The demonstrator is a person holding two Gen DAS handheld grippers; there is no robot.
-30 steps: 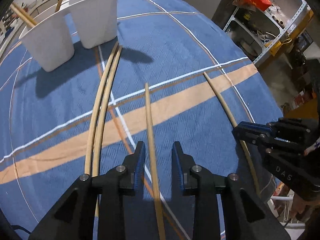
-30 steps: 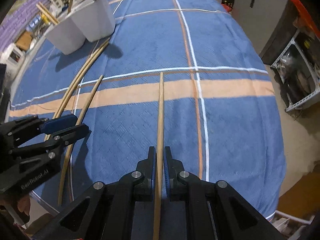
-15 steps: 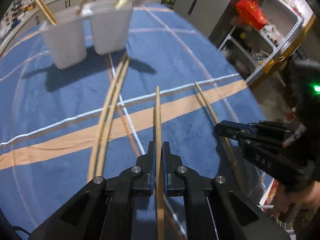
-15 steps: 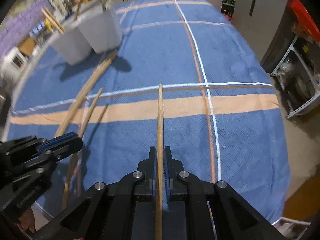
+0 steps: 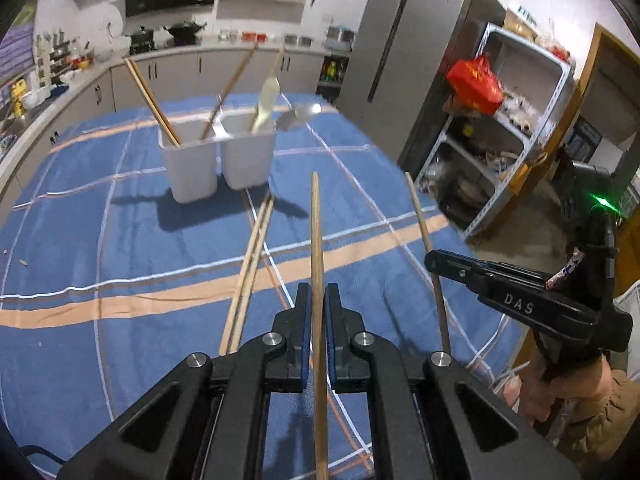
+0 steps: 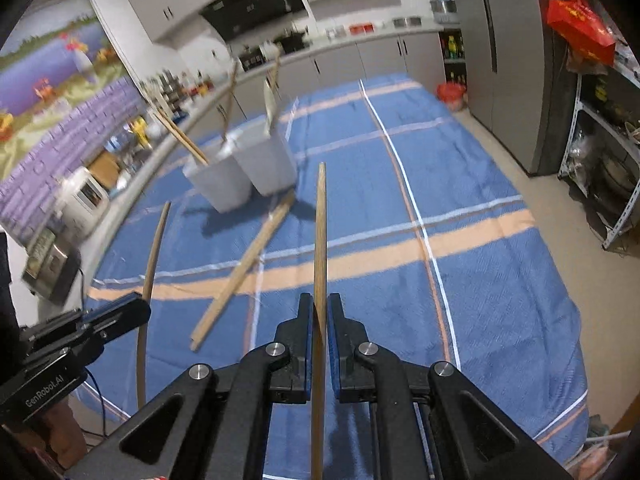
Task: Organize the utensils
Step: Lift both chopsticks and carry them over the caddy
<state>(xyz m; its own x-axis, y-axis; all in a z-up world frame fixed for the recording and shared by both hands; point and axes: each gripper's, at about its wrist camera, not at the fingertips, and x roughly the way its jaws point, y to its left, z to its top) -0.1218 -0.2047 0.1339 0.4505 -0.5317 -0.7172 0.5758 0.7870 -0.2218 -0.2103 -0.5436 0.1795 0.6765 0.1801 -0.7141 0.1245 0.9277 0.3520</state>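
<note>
The left tool is clamped on 1 long wooden chopstick, and the right tool is clamped on another chopstick. Both sticks are lifted off the blue plaid cloth of the desk and point forward toward the 2 white bins at its far end. The left bin already holds chopsticks, the right one a pale spatula. A pair of chopsticks lies on the cloth between the tools and the bins.

Each stick looks light, rigid and smooth, so it should lift easily but may pivot or slide between the pads. Both are gripped well back from the tip, leaving a long free front; this likely helps with aiming into a bin, though a bump on the rim could twist the stick. The pair on the cloth looks best taken near mid-length.
</note>
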